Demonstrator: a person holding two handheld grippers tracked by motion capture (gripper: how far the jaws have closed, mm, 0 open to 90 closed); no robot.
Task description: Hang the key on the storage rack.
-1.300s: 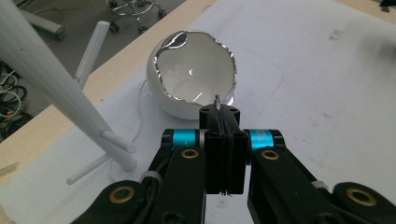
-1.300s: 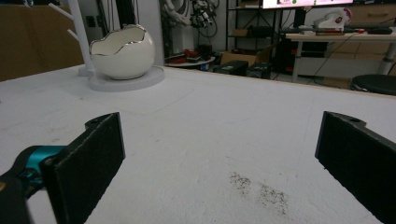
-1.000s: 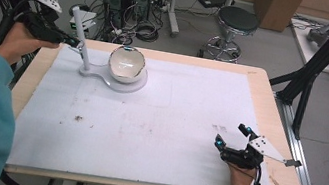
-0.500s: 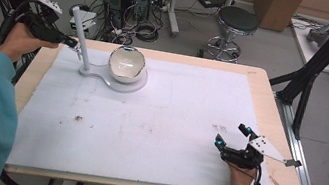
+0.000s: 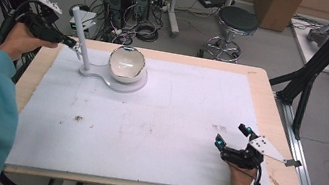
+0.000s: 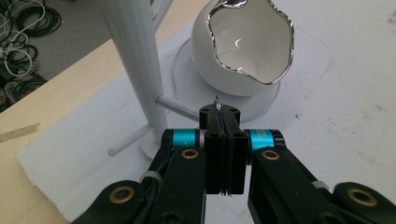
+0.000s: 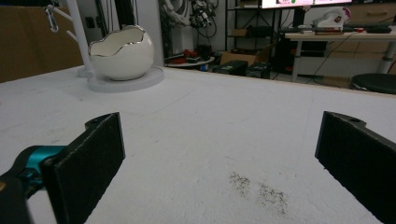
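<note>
The left gripper [image 6: 223,112], fingers clenched on a thin metal piece [image 6: 217,102], sits beside the white stand [image 5: 82,38]; the right gripper [image 5: 232,137] rests released near the desk's [image 5: 198,62] right edge.

There were two grippers — a left gripper [image 5: 75,46] and a right gripper [image 5: 232,136]. One white stand [image 5: 88,59] stood on the one white mat [image 5: 157,122], with two short pegs showing on its post, and one egg-shaped bowl [image 5: 127,63] — silver-rimmed. One stool [image 5: 237,21] stood beyond the table [image 5: 260,96].
</note>
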